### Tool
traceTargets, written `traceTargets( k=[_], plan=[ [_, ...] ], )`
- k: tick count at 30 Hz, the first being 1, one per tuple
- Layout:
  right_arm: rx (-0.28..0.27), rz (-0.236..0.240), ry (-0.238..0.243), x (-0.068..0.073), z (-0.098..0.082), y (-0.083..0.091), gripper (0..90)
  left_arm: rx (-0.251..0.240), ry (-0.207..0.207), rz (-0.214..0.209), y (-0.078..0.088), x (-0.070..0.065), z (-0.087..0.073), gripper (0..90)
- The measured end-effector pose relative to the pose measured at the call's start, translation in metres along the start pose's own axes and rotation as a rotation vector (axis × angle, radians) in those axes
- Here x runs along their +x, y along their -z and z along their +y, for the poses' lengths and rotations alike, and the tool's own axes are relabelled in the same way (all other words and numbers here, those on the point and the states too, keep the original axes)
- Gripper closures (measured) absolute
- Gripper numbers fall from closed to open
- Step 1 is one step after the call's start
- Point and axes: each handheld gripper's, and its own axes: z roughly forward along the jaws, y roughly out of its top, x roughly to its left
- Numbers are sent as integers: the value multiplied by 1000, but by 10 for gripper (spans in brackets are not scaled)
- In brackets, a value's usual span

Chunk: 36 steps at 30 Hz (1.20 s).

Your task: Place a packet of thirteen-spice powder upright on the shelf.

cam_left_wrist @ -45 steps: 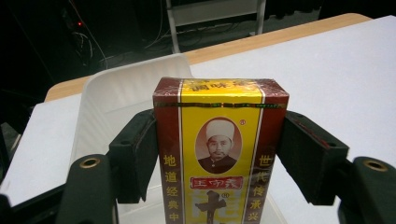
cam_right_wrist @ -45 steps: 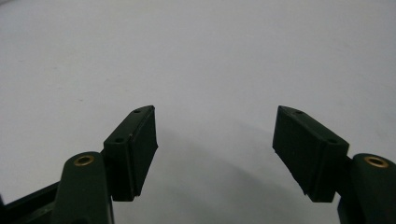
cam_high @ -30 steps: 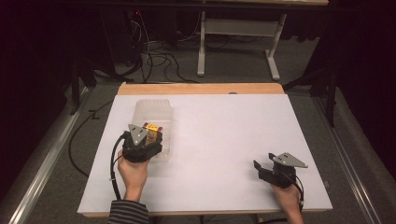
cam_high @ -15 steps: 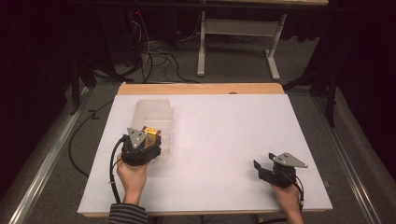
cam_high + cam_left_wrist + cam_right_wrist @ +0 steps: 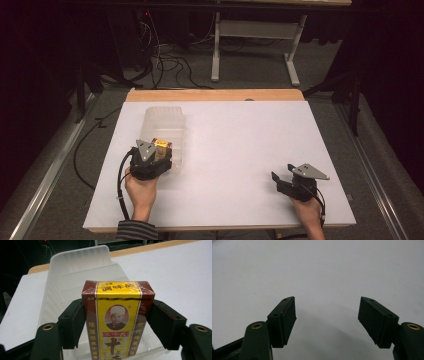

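The white desk [image 5: 240,150] is bright from light above, and the room past its far edge is very dark. Soft shadows lie under the right tongs [image 5: 327,322]. The pictures look a little grainy.

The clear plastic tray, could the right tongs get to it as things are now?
Probably yes. The right tongs are open and hold nothing, and bare white tabletop lies between them and the clear plastic tray. The left tongs hold a yellow box over its near end, so the far end looks freer.

Box [image 5: 117,320] over tray [image 5: 165,125] at table [image 5: 240,150] left; right hand-held gripper [image 5: 280,181] far right.
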Motion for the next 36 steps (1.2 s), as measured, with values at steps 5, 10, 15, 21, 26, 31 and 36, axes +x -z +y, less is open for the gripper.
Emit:
traceTargets(
  k=[5,10,15,21,26,31,36],
  plan=[
    [0,0,2,0,0,0,310,-6,-2,3,2,-1,-2,323],
    [-2,0,1,0,0,0,310,-4,-9,4,6,-1,-4,321],
    [2,0,0,0,0,0,310,-4,-19,2,9,-3,-3,291],
    [1,0,1,0,0,0,310,5,-19,8,8,-3,-4,253],
    [2,0,-1,0,0,0,310,-9,-3,11,11,-1,-2,223],
    [1,1,2,0,0,0,310,-15,-9,11,14,-1,0,209],
    [-1,0,2,0,0,0,310,-29,-8,11,18,-2,4,199]
  ],
)
